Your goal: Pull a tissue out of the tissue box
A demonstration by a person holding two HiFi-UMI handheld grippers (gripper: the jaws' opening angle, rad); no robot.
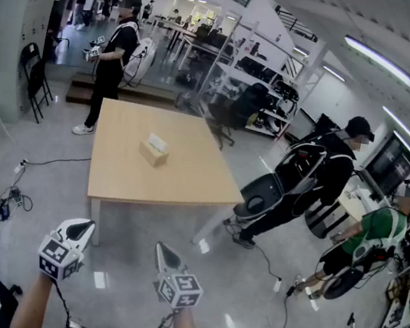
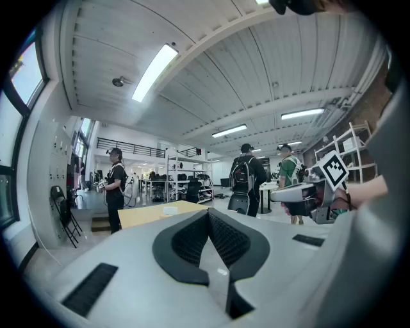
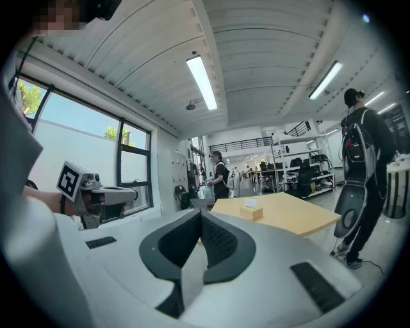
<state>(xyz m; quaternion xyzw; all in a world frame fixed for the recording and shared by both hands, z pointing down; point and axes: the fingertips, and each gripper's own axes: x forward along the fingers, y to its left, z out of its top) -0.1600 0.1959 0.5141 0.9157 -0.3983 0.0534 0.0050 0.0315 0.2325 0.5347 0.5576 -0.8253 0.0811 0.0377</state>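
Note:
A tan tissue box (image 1: 154, 152) with a white tissue sticking out of its top sits near the middle of a light wooden table (image 1: 186, 183). Both grippers hang over the floor, well short of the table's near edge. My left gripper (image 1: 83, 229) and my right gripper (image 1: 165, 255) point toward the table, side by side. In the left gripper view the jaws of the left gripper (image 2: 208, 215) meet with nothing between them. The right gripper (image 3: 200, 218) is shut and empty too, with the tissue box (image 3: 251, 211) far ahead of it.
A person in black (image 1: 116, 55) stands at the table's far left corner. Another with a backpack (image 1: 306, 186) bends over at the right, and one in green (image 1: 367, 239) is beyond. Folding chairs (image 1: 35, 78) line the left wall. Cables (image 1: 4, 203) lie on the floor.

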